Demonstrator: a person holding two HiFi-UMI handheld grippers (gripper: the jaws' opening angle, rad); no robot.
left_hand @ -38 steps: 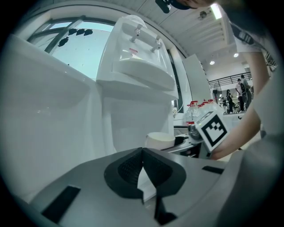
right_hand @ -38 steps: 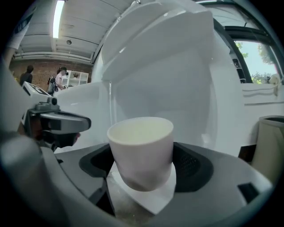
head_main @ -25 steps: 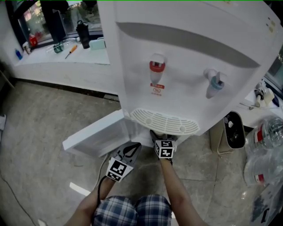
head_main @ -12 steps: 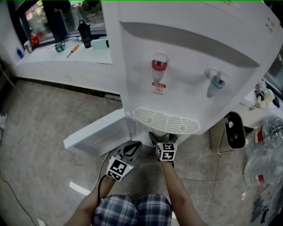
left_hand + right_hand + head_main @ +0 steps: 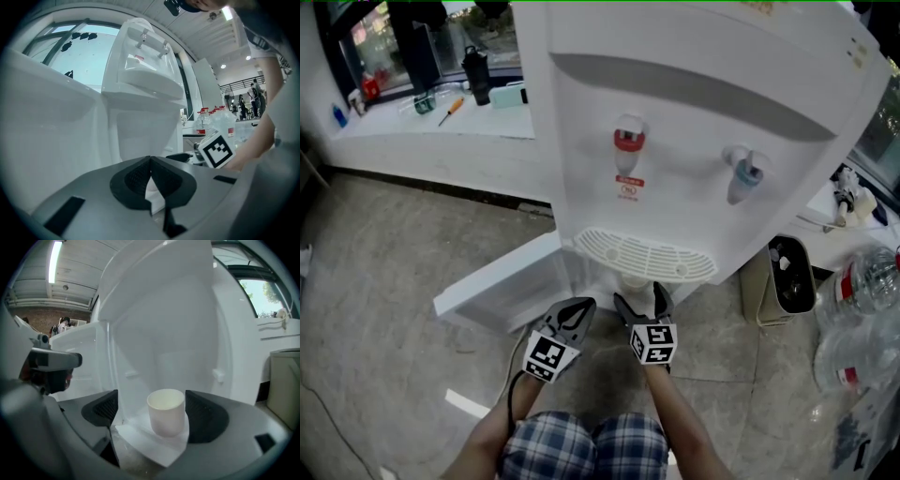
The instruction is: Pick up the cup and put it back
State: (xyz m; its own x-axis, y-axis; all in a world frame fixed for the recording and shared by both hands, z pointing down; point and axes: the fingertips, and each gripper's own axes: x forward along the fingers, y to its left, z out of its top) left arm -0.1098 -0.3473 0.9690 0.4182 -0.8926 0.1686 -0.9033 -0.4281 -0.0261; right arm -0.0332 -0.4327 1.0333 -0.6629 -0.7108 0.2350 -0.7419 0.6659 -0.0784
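Drawn back toward me from under the tall white plastic water dispenser (image 5: 703,159), the right gripper (image 5: 639,297) now shows clear of the ribbed drip tray (image 5: 642,255). Its jaws have just been opening, then easing in a little. I read them as wide apart and gripping nothing. The small white cylindrical cup (image 5: 166,414) stands upright just ahead of them, untouched, on the dispenser's white lower ledge (image 5: 140,439). The left gripper (image 5: 581,307) hangs alongside, jaws closed together and empty.

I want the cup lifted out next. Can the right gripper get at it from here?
Probably yes. On the right gripper the jaws, just opened, stand wide apart, with the cup upright just ahead between them, untouched; nothing stands in the way.
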